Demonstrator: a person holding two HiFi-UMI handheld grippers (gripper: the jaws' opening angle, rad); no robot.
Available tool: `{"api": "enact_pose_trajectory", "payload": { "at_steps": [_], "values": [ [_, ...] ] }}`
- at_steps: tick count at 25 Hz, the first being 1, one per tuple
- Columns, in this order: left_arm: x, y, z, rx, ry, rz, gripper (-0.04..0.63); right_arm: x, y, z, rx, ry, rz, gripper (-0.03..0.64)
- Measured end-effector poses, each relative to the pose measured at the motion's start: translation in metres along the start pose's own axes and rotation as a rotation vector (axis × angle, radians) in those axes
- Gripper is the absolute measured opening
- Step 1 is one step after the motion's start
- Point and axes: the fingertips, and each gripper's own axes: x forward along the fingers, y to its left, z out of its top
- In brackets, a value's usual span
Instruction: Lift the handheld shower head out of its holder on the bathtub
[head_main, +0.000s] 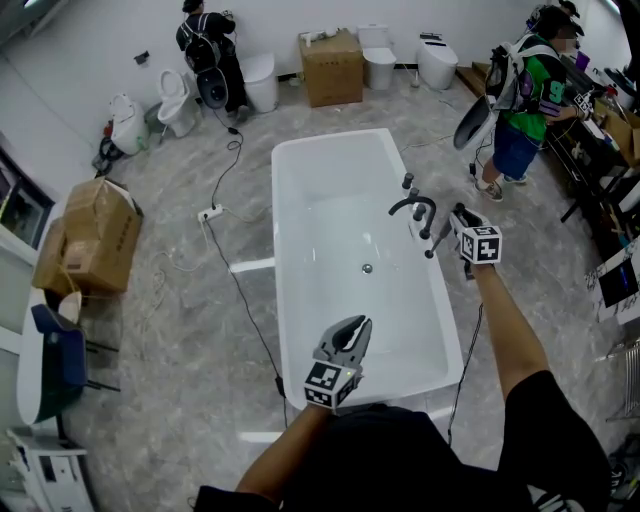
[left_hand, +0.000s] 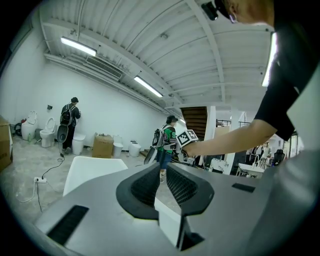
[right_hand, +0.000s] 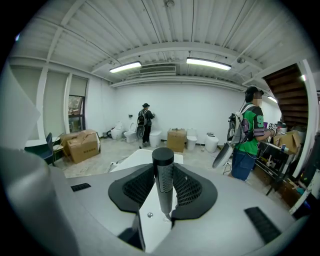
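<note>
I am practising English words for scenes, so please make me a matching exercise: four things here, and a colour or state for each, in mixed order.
Things:
1 left gripper
2 right gripper
3 bathtub
4 faucet

Colour or state:
a white
b shut on the handheld shower head
c black
d shut, empty

Pairs: 1-d, 2-b, 3-a, 4-c.

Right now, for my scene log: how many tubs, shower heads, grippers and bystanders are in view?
Tub: 1
Shower head: 1
Grippers: 2 (left gripper, right gripper)
Bystanders: 2 (one far left, one far right)
Total: 6
</note>
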Motion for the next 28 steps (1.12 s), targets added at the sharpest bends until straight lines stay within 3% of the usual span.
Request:
{"api": "enact_pose_trajectory", "payload": {
  "at_steps": [28],
  "values": [
    [0.020, -0.020, -0.008, -0.006, -0.008, -0.003, 0.034, -0.017, -0.032, -0.012, 0.017, -0.022, -0.020, 0.112]
  ]
}}
